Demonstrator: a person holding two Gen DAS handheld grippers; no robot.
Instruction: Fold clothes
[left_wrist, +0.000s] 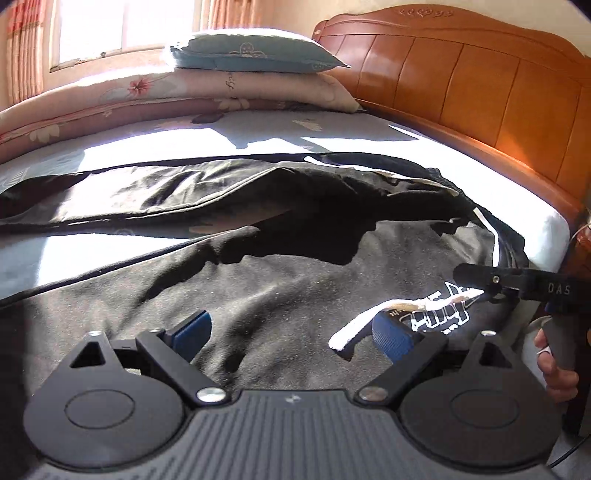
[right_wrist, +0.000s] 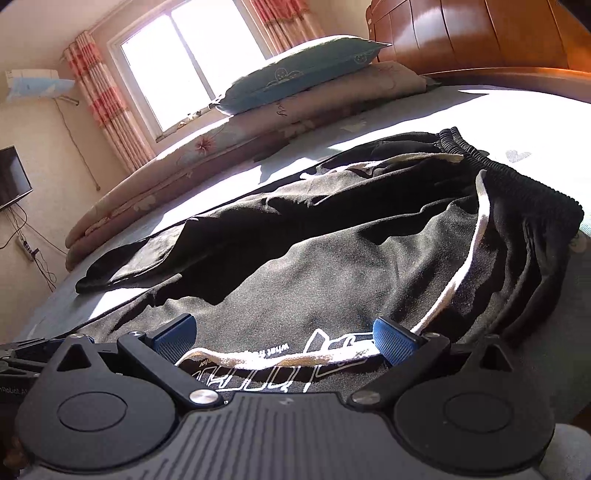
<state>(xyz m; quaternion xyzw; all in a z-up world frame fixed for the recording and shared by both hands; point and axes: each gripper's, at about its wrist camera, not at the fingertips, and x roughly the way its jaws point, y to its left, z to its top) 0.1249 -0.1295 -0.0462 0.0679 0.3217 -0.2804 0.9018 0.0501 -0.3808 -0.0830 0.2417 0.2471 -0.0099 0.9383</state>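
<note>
Item: one pair of black knit drawstring trousers with white side piping and a white outline print (right_wrist: 332, 266), lying spread across the pale blue printed bedsheet (right_wrist: 480, 122) near the bed's edge, ribbed elastic waistband (right_wrist: 517, 184) towards the orange-brown wooden headboard (left_wrist: 480, 85), legs running away towards the window side. The far leg is lying creased and partly doubled over itself; the near leg is sitting flatter, in sun and hard shadow. The white woven drawstring cord (right_wrist: 280, 358) is trailing loose over the print. The left gripper (left_wrist: 291, 336) is hovering low over the near leg, blue-padded jaws standing wide apart, gripping nothing, though the cord's end is lying against its right pad. The right gripper (right_wrist: 284, 336) is likewise sitting wide open over the print, cord crossing between its jaws but not pinched; a hand (left_wrist: 557, 373) is holding its grip. Judgement: both tools are being stationed at the waist end because that edge is probably the first fold's starting hold. A teal pillow (left_wrist: 255, 51) is resting on a folded pink floral quilt (left_wrist: 155, 96) beyond.
</note>
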